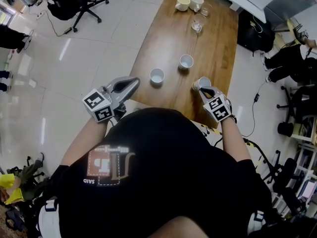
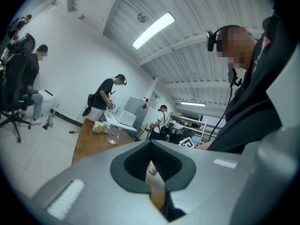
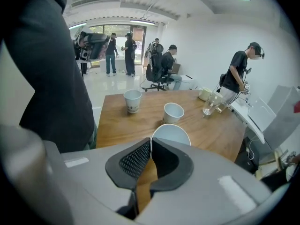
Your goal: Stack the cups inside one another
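Although the head view shows the right gripper (image 1: 203,87) only from above, at the near right part of the wooden table (image 1: 218,43) with its marker cube over the hand, the right gripper view looks straight along the jaws; there they are drawn nearly together and pinch the rim of the nearest cup (image 3: 171,134), a white cup sitting on the wood close to the near edge. The left gripper (image 2: 151,143) shows in its own view with the jaw tips closed on each other and nothing between them; the head view places it at the table's near left corner, well apart from every cup. Two more white cups stand mouth up farther in, the left cup (image 1: 157,76) and the middle cup (image 1: 186,61), apart from each other and from the pinched one; no cup sits inside another. At the far end stand a pair of mugs (image 1: 183,3) side by side and, just nearer, clear glasses (image 1: 197,26). Only the head view shows the black office chair (image 1: 74,4) on the pale floor; only the gripper views show other people (image 3: 239,71) standing and sitting around the room. The wearer's black shirt (image 1: 163,172) fills the lower head view and hides the table's near edge.
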